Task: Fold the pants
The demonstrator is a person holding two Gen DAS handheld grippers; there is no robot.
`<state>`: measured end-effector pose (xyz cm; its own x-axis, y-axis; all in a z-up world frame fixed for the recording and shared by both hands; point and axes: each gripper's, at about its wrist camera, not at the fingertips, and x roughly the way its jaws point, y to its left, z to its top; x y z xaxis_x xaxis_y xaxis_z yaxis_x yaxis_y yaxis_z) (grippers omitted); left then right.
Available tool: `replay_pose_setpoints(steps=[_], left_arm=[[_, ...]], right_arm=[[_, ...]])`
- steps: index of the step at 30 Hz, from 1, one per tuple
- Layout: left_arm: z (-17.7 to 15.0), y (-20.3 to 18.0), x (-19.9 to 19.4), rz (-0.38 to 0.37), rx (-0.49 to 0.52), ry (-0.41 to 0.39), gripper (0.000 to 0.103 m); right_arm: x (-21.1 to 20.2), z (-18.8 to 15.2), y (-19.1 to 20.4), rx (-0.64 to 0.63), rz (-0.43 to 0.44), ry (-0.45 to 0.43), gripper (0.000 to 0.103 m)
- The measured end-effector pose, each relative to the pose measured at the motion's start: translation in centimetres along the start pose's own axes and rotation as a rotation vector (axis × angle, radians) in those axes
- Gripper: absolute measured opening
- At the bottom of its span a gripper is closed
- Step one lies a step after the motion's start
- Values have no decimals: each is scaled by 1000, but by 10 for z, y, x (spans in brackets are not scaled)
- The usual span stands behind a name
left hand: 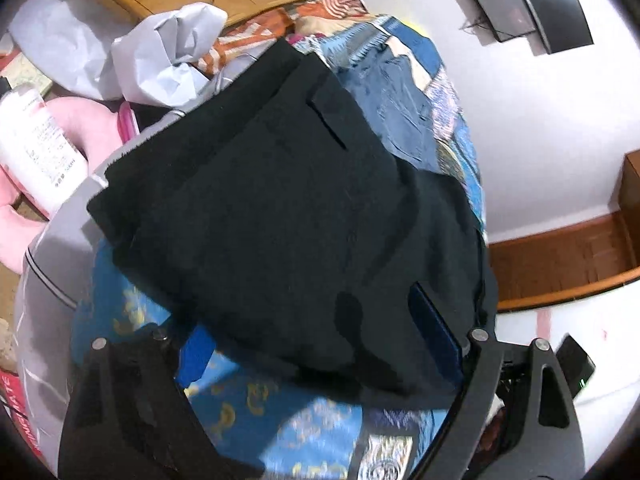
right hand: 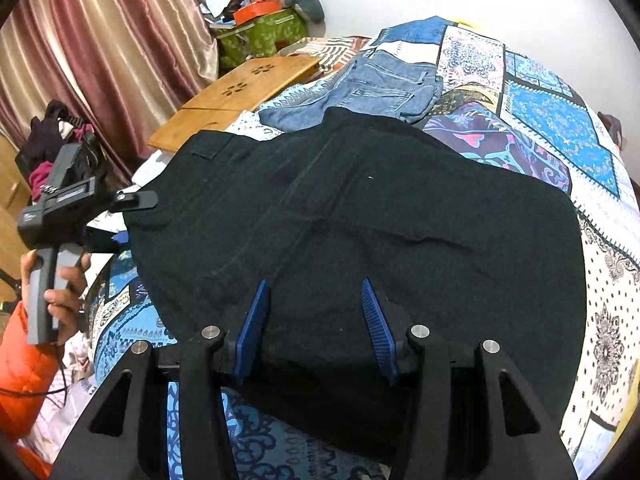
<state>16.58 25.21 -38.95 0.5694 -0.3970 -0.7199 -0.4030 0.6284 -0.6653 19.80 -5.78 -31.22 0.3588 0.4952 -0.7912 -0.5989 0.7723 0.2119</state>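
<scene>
Black pants (right hand: 360, 216) lie folded and flat on a patchwork bedspread (right hand: 552, 120). My right gripper (right hand: 316, 320) hangs over their near edge. Its blue pads (right hand: 252, 328) stand apart and the dark cloth lies flat between them, with no pinch showing. In the left wrist view the pants (left hand: 280, 200) fill the middle. My left gripper (left hand: 316, 344) is wide open at their near corner, one blue pad (left hand: 434, 328) on the cloth and the other beside the edge. A hand holds the left gripper (right hand: 134, 220) at the pants' left edge.
Folded blue jeans (right hand: 384, 84) lie behind the black pants. A wooden lap table (right hand: 240, 88) sits at the bed's far left corner. Crumpled white paper (left hand: 172, 60), a white bottle (left hand: 36, 144) and a pink cushion (left hand: 88, 124) crowd the left side.
</scene>
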Motion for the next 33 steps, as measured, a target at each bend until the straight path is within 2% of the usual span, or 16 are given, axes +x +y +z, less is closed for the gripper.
replay_pose_setpoints(steps=[1, 3, 7, 9, 12, 16, 19, 25, 28, 33], left_arm=[[2, 0, 2, 31, 2, -13, 75], [7, -3, 8, 161, 30, -35, 34], [6, -11, 9, 229, 83, -68, 28], [1, -29, 3, 297, 176, -101, 24], [-7, -65, -14, 345, 319, -170, 21], [-14, -125, -36, 321, 483, -244, 20], [-16, -163, -44, 274, 554, -265, 20], [-22, -229, -49, 205, 659, -305, 19], [-28, -260, -44, 167, 708, -303, 18], [-54, -310, -22, 78, 808, -227, 16]], right_arm=[[0, 0, 0, 2, 3, -2, 45], [0, -1, 0, 4, 6, -5, 45], [-2, -1, -1, 16, 15, -13, 45], [-5, -1, -3, 40, 28, -22, 45], [-16, -3, -12, 90, 41, -45, 45], [-40, -8, -34, 154, 12, -90, 45], [-61, -17, -57, 195, -40, -124, 45], [-91, -44, -102, 257, -129, -138, 45], [-91, -58, -127, 321, -137, -123, 45], [-75, -74, -143, 374, -70, -100, 45]])
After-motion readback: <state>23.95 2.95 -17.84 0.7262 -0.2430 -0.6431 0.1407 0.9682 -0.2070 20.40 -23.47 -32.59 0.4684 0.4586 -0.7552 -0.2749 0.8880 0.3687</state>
